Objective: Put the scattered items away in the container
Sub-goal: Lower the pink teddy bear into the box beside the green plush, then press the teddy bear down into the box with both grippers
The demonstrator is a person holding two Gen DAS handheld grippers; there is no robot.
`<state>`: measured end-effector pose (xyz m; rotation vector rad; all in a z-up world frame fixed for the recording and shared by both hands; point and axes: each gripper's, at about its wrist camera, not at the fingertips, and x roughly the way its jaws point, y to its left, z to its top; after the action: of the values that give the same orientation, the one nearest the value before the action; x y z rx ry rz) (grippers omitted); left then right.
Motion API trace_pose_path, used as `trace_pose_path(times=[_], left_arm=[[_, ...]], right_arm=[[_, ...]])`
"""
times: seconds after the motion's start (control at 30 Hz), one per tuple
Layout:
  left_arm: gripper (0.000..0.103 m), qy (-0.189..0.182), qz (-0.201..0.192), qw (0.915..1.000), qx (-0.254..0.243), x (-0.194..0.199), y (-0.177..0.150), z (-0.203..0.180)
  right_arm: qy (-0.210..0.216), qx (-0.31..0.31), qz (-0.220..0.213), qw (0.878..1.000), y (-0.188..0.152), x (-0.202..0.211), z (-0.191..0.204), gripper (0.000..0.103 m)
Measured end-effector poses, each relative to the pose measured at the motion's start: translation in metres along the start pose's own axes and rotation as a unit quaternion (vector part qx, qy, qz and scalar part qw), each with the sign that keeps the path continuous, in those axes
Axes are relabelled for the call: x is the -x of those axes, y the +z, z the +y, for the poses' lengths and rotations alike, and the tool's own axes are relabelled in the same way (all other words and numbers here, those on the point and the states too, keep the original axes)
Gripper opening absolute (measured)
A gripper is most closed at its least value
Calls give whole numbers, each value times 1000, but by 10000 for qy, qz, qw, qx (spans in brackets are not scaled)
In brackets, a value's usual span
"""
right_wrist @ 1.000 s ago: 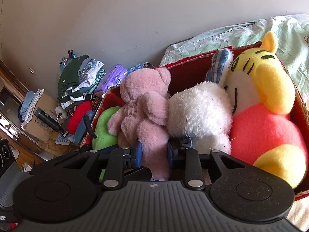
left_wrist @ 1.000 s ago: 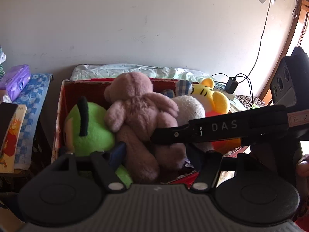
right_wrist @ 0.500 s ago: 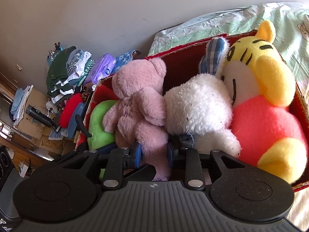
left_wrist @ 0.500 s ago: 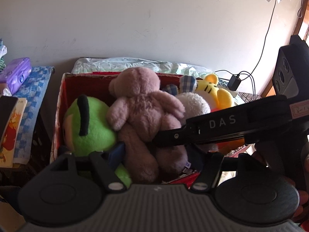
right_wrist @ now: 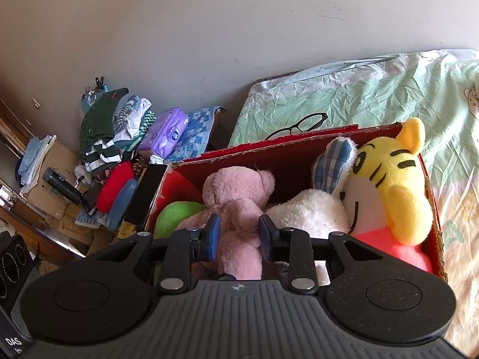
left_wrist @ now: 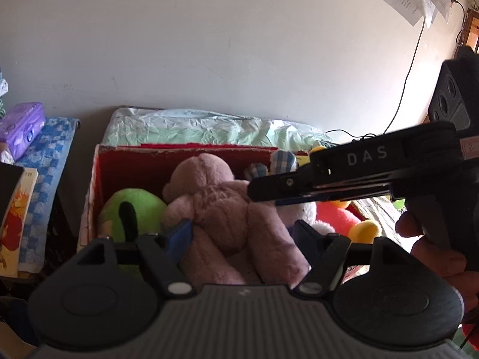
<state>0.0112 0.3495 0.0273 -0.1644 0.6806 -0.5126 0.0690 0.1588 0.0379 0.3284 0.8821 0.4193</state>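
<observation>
green bedsheet [right_wrist: 374, 95] under red box [right_wrist: 299, 146] — pink bear [right_wrist: 239, 197] sits inside between green plush [right_wrist: 173, 215] and white plush [right_wrist: 311, 212]. right claw [right_wrist: 238, 233] pinching bear; left claw [left_wrist: 239, 236] spread around its legs.

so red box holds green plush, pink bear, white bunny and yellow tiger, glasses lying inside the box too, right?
Not the glasses: the right wrist view shows them on the bedsheet behind the red box. The green plush, pink bear, white bunny and yellow tiger are inside.
</observation>
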Motion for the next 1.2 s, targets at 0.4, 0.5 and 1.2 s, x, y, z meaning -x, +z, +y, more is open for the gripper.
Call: trace_pose_path(times=[0.4, 0.5, 1.2], left_arm=[[88, 7, 104, 9999, -114, -8, -9, -8], [91, 25, 128, 9999, -108, -8, -8, -10], [93, 642, 727, 9946, 360, -3, 8, -11]], right_arm=[[-246, 67, 638, 9976, -23, -22, -3, 33], [-139, -222, 558, 9981, -24, -19, -12, 30], [-62, -514, 300, 9982, -18, 16, -20, 29]])
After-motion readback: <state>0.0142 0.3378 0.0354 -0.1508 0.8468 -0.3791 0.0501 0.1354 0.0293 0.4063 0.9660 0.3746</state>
